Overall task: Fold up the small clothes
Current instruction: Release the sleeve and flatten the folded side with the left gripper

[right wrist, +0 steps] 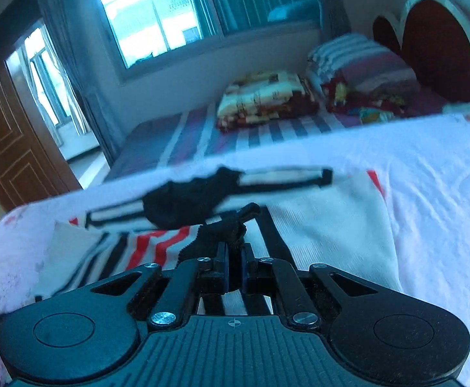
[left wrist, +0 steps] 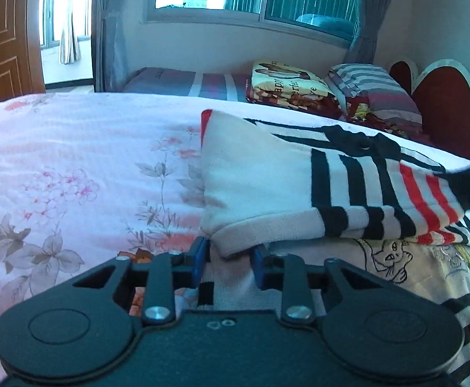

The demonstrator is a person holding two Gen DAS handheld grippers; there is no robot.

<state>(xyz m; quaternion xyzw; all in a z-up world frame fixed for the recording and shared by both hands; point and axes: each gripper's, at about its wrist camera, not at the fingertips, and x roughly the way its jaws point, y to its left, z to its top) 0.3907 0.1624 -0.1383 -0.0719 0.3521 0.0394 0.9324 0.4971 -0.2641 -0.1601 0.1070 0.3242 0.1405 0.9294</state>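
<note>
A small white shirt (left wrist: 267, 174) with black and red stripes and a black collar lies partly folded on the pink floral bedspread (left wrist: 73, 161). My left gripper (left wrist: 230, 254) has its blue fingers shut on the shirt's white ribbed hem, which bulges between them. In the right wrist view the same shirt (right wrist: 325, 225) lies ahead. My right gripper (right wrist: 234, 258) is shut on the shirt's black collar edge (right wrist: 225, 229) and holds it lifted above the cloth.
Folded blankets (left wrist: 286, 87) and striped pillows (left wrist: 373, 90) lie on a second bed by the window wall. A red heart-shaped headboard (left wrist: 444, 103) stands at the right. A wooden door (right wrist: 5, 142) is at the left.
</note>
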